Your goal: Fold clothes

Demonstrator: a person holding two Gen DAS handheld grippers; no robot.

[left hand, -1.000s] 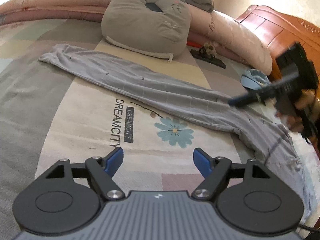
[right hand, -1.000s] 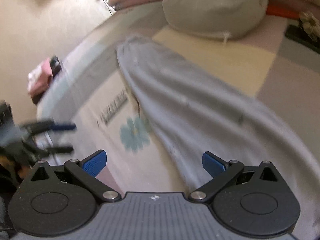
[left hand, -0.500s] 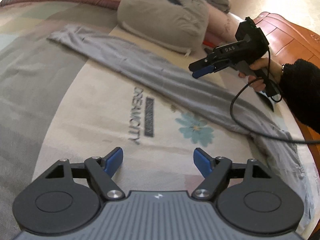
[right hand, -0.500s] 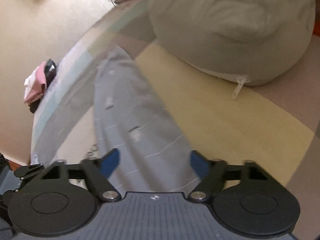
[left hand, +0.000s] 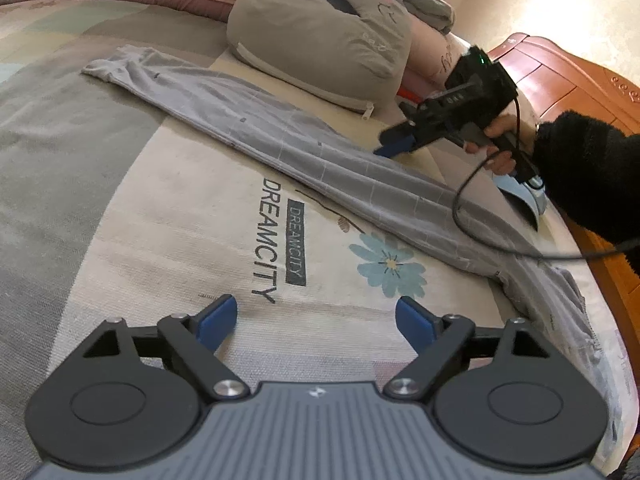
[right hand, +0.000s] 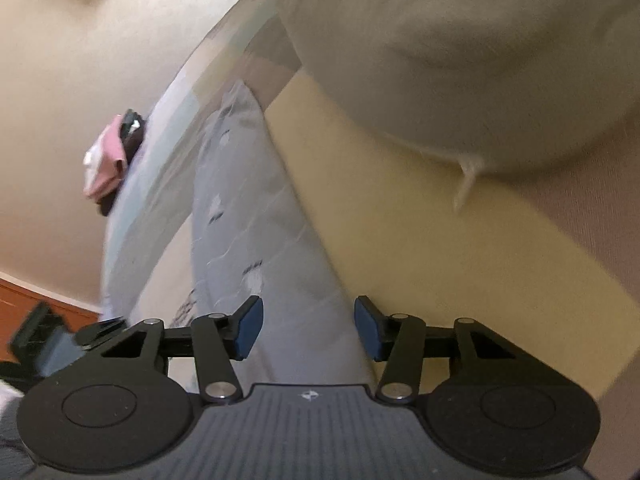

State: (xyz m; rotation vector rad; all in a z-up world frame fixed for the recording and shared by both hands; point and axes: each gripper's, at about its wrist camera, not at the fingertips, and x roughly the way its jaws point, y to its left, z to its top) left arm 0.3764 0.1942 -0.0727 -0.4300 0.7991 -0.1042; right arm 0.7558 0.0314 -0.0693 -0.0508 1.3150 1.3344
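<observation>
The long grey checked trousers [left hand: 320, 152] lie stretched lengthwise across the patchwork bed [left hand: 120, 216], no cross-fold showing, the left gripper [left hand: 316, 316] wide-jawed and empty, the right gripper [right hand: 306, 326] half-open over them.

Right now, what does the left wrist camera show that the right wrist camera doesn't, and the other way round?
Only the left wrist view shows the DREAMCITY print and blue flower on the bedspread, the wooden bed frame, the hand holding the right gripper, and the open left gripper.

Only the right wrist view shows the pink bundle on the floor past the bed's edge.

Both show the long grey garment laid out flat and the grey pillow beside it.
</observation>
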